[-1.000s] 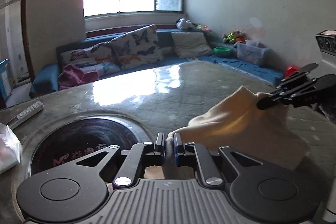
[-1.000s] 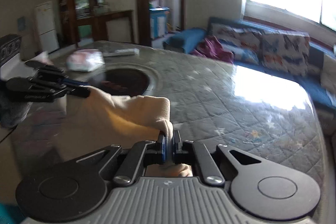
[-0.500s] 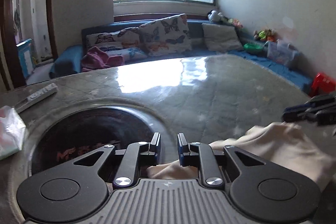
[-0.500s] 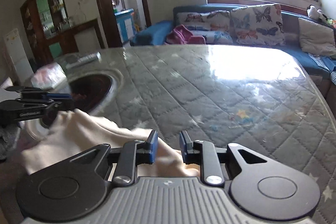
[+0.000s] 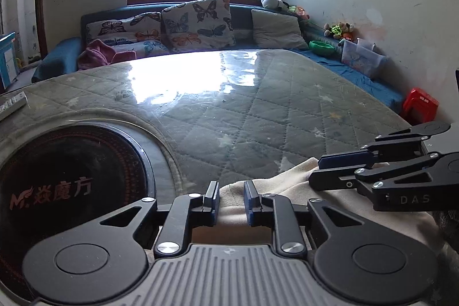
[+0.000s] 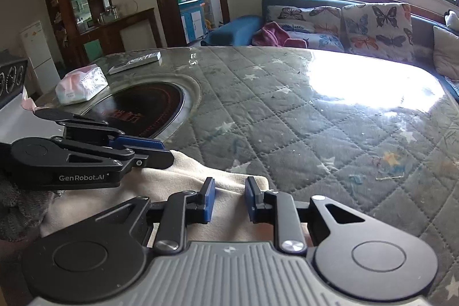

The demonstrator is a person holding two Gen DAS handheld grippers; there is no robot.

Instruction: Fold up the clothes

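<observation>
A cream garment (image 5: 287, 185) lies slack on the near edge of the table (image 5: 258, 111). My left gripper (image 5: 231, 191) is open just above the garment's left end, with cloth showing in the gap but not pinched. In the left wrist view my right gripper (image 5: 315, 171) reaches in from the right, also open over the cloth. In the right wrist view that right gripper (image 6: 229, 188) stands open above the garment (image 6: 183, 171), nothing clamped. The left gripper (image 6: 167, 154) sits close by on the left, its fingers (image 6: 137, 144) slightly apart over the cloth's far edge.
The table (image 6: 287, 119) has a quilted grey cover under glass. A round black cooktop (image 6: 143, 108) is set into it, with a tissue pack (image 6: 81, 88) and a remote (image 6: 134, 63) behind. A sofa with butterfly cushions (image 5: 195, 22) stands beyond; a red stool (image 5: 420, 105) at right.
A second ago both grippers were shut on the lifted cream garment. They lowered it, let go and opened; the garment now rests on the table and the grippers have drawn closer together.
</observation>
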